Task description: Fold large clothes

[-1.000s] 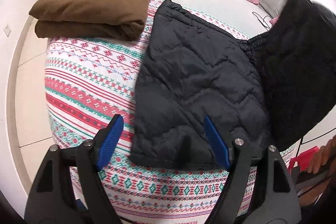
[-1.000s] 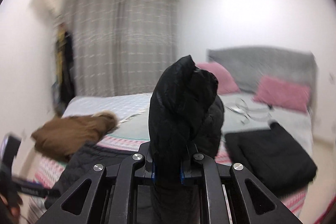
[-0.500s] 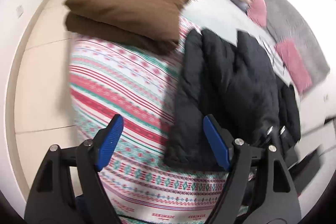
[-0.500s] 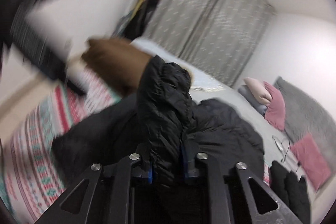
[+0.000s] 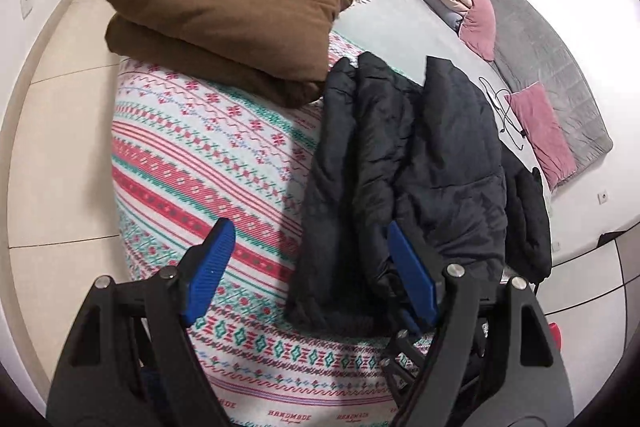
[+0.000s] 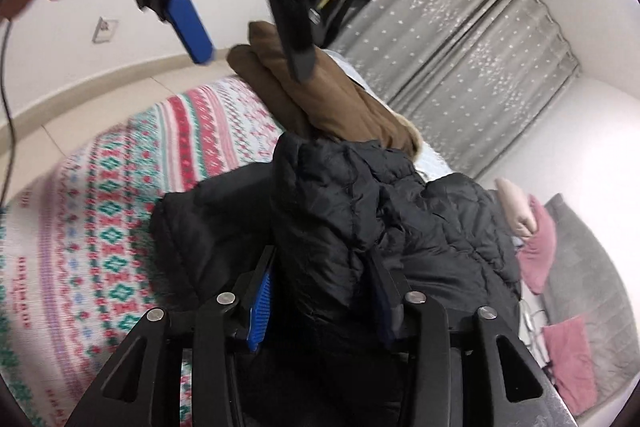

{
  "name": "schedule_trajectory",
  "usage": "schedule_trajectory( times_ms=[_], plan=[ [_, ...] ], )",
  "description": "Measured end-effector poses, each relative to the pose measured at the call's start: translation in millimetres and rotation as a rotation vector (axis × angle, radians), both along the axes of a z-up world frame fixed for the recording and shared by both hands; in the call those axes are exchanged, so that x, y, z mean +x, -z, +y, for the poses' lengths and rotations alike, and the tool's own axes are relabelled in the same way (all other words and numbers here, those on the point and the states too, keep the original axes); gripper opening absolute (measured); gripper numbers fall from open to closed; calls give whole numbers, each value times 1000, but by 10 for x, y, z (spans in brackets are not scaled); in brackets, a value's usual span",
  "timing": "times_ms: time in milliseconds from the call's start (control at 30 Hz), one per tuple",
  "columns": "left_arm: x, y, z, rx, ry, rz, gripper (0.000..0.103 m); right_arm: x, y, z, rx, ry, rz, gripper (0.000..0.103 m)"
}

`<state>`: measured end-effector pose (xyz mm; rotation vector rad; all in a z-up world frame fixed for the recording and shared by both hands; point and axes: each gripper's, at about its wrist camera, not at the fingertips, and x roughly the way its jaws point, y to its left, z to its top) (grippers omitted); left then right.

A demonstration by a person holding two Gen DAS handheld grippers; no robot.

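On the patterned blanket [image 5: 192, 155], in my left wrist view, the black jacket [image 5: 400, 167] now lies folded lengthwise beside the brown coat [image 5: 228, 19]; my left gripper [image 5: 308, 267] hangs wide open, holding nothing. "HANDMADE" is printed along the blanket's hem. In the right wrist view, my right gripper [image 6: 320, 287] has just been opening, with a jacket fold between its jaws, so this fold is laid.
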<state>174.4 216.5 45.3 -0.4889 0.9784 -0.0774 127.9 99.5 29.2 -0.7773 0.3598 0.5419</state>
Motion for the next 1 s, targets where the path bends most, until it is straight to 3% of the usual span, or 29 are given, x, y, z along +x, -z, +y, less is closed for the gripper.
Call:
schedule_trajectory(
  times_ms=[67,133,267,433,600,700,833,933,1000],
  plan=[
    [7,-3,-19,-2,-1,-6,79,-10,-28,-47,41,10,-6,16],
    [11,5,-23,-9,-4,-3,79,-48,-152,-95,92,13,-30,12],
    [16,-14,20,-29,-18,-11,79,-284,-315,-144,153,-21,-93,11],
    [24,-11,46,-38,-33,-18,79,-247,-33,31,59,-53,-18,12],
    [57,16,-32,-12,-19,-14,79,-165,-8,29,91,-70,82,12],
    [84,33,-85,16,-15,-1,79,-116,-26,-24,115,-76,158,22],
    [124,46,-165,37,-5,11,79,-156,-238,-196,191,-130,318,42],
    [131,18,-220,50,5,-2,79,-265,-613,-562,343,-236,425,45],
    [132,-10,-269,69,6,-15,79,-278,-813,-838,437,-249,440,45]
  ],
)
